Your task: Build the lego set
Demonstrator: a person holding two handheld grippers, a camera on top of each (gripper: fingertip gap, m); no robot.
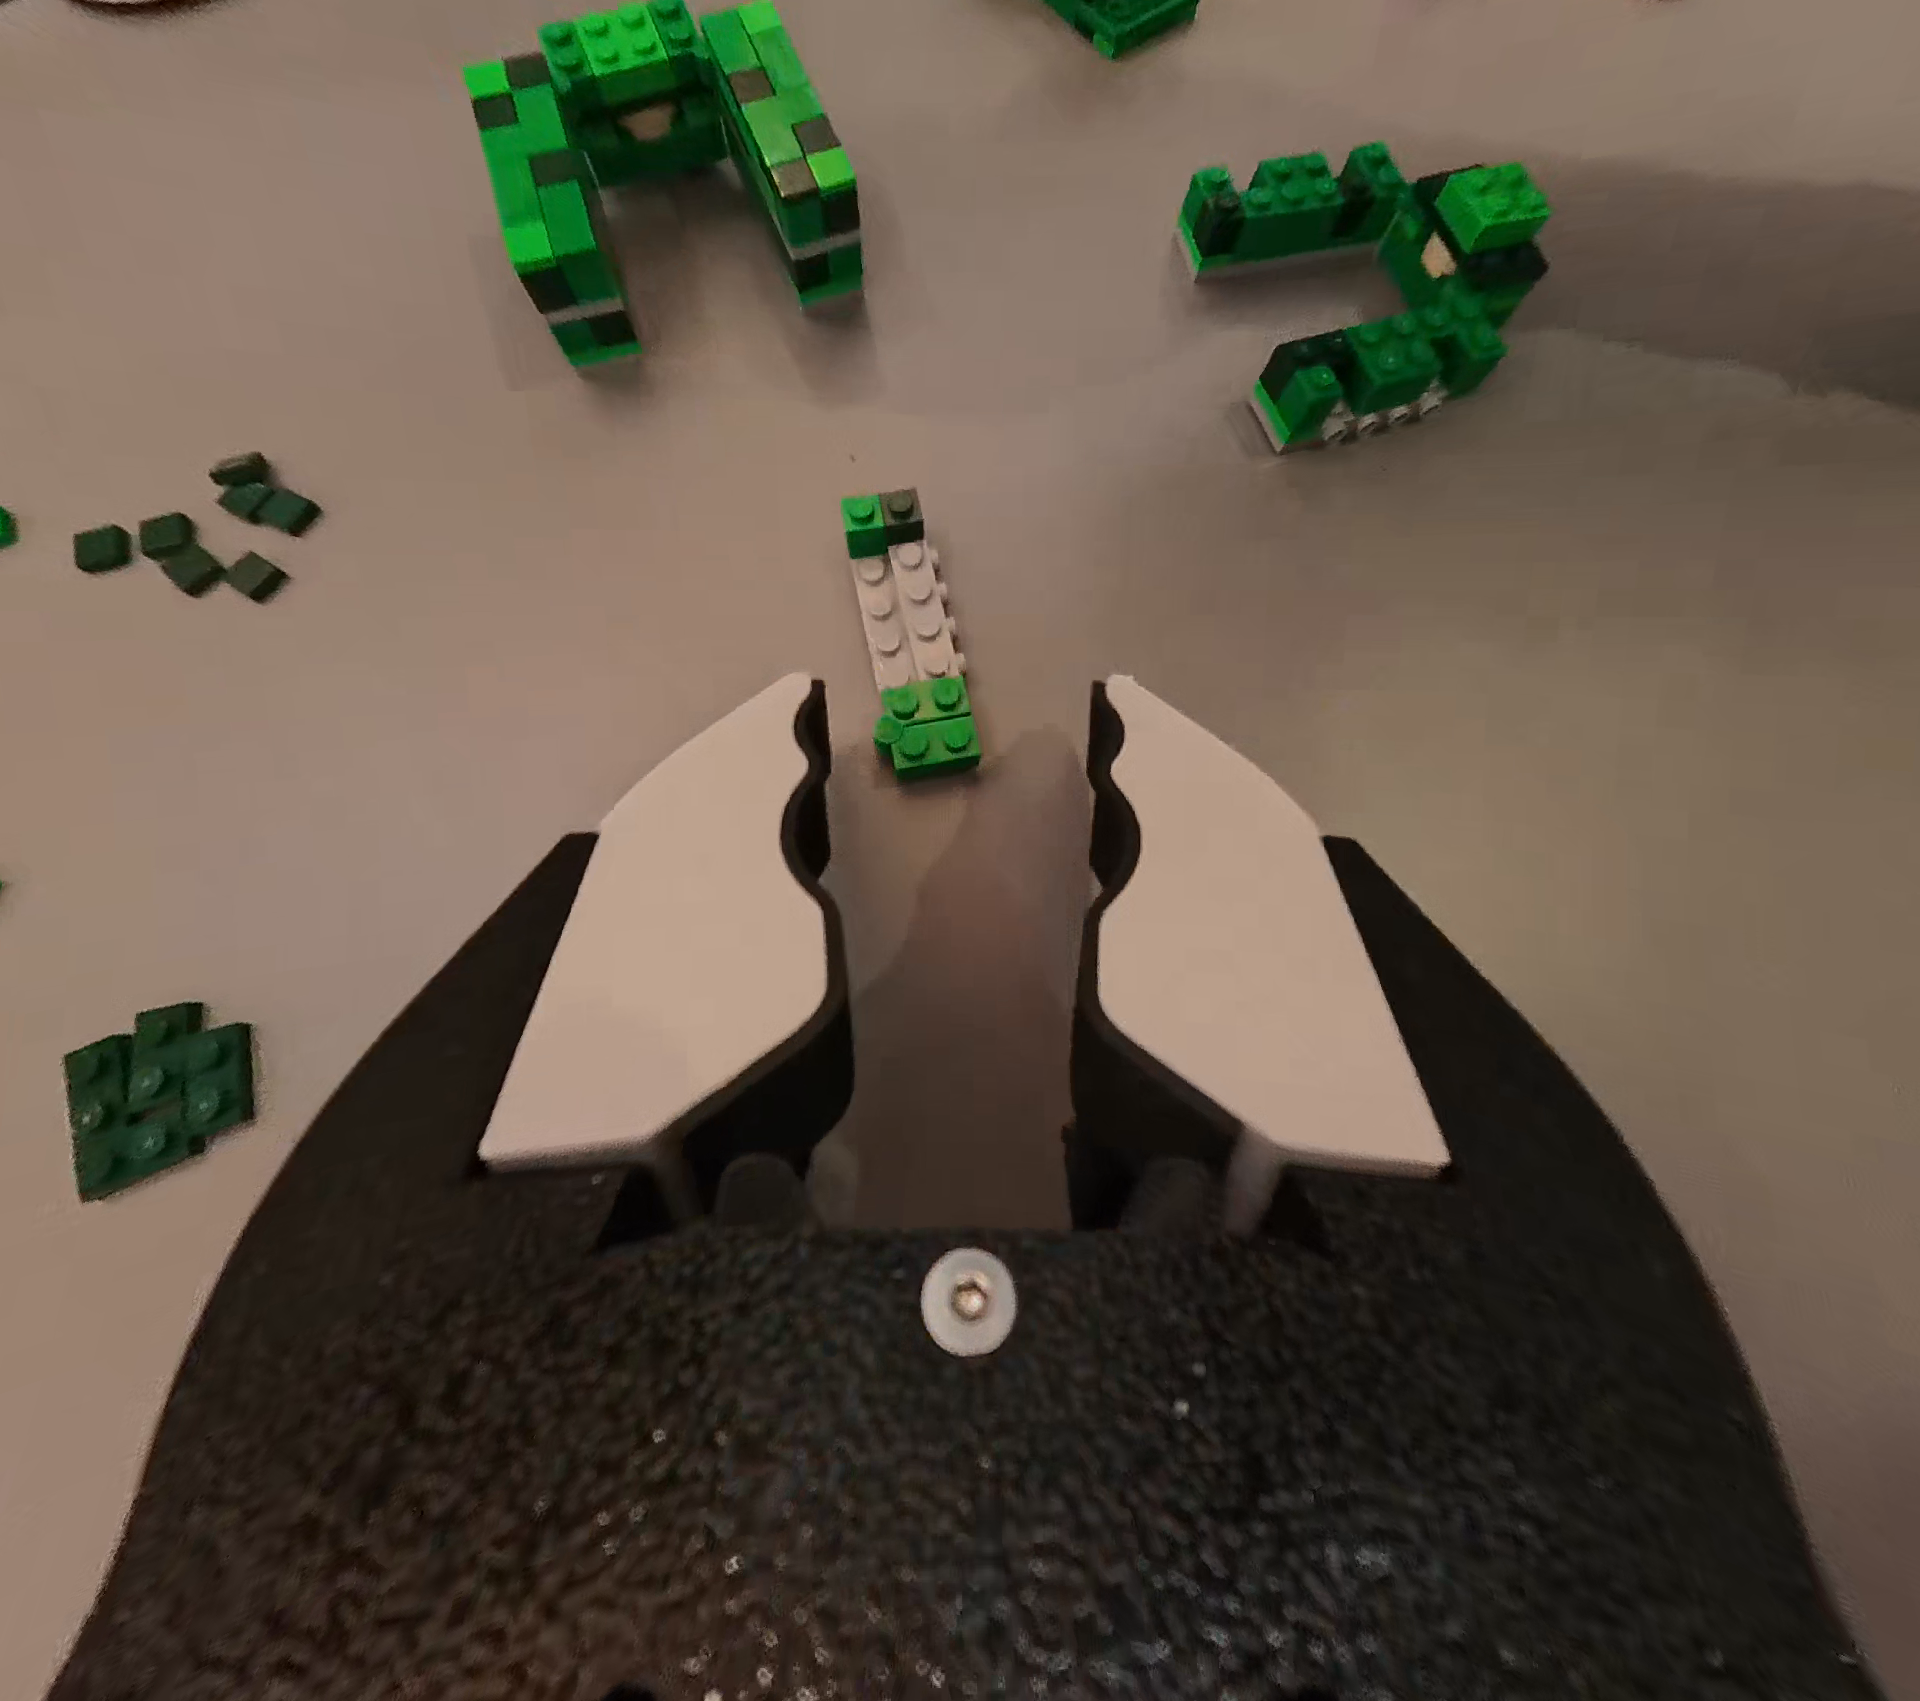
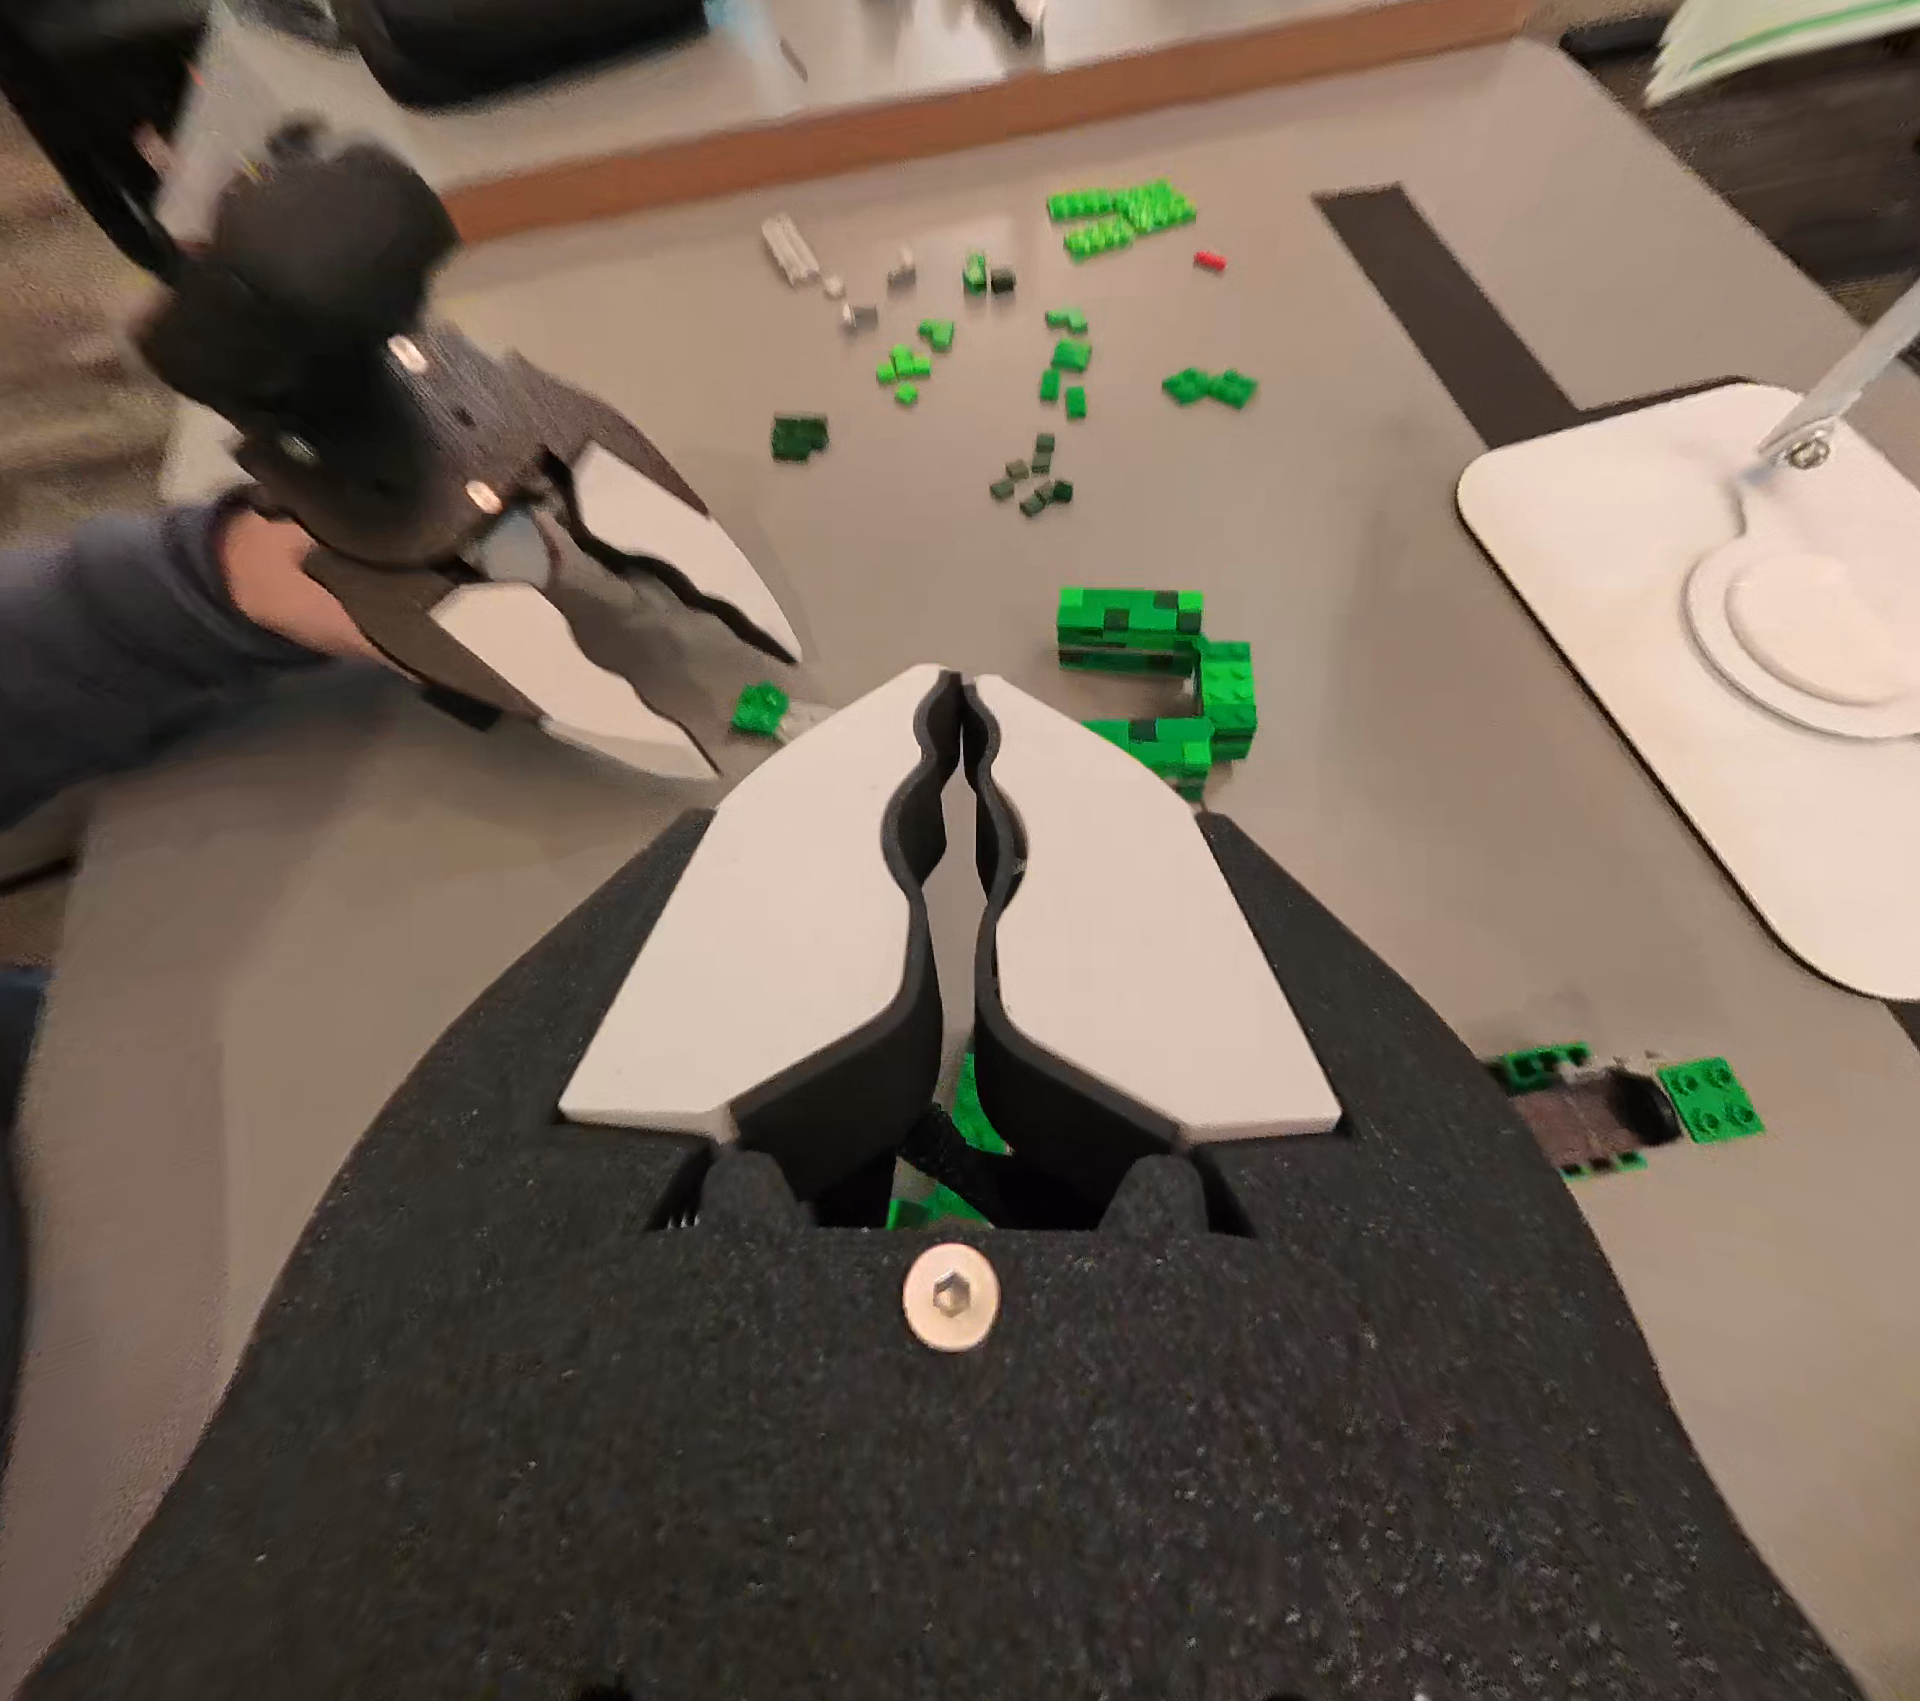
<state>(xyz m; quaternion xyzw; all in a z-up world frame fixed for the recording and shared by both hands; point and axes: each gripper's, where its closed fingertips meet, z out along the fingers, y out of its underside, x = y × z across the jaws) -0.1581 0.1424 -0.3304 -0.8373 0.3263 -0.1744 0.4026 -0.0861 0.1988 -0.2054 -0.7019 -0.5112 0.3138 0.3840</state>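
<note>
A: We are working on a grey table (image 1: 1455,716) in an office room, with loose green plates (image 2: 1060,384) lying far over it and a white stand base (image 2: 1662,612) at our right.

B: Where is the piece we are needing now?

A: The strip (image 1: 912,633), grey in the middle with green ends, is lying flat just in front of the left gripper (image 1: 958,721). Its long axis is running away from us, almost along the line of the fingers, only a little left of the middle. Its near green end is lying just between the two tips.

B: And the jaws?

A: We are holding the left one wide apart and empty, low and tilted down toward the table. The right gripper (image 2: 961,685) is pressed together, tip against tip, and nothing is showing between the tips. It is hovering higher, above the green wall (image 2: 1143,643).

B: So which one is nearer?

A: The left one, clearly. We are judging that it needs only to go a little forward and left, so the fingers are taking the strip across its narrow side. The arch (image 1: 665,176) and the curved build (image 1: 1382,280) are standing well apart, so they are not disturbing.
</note>
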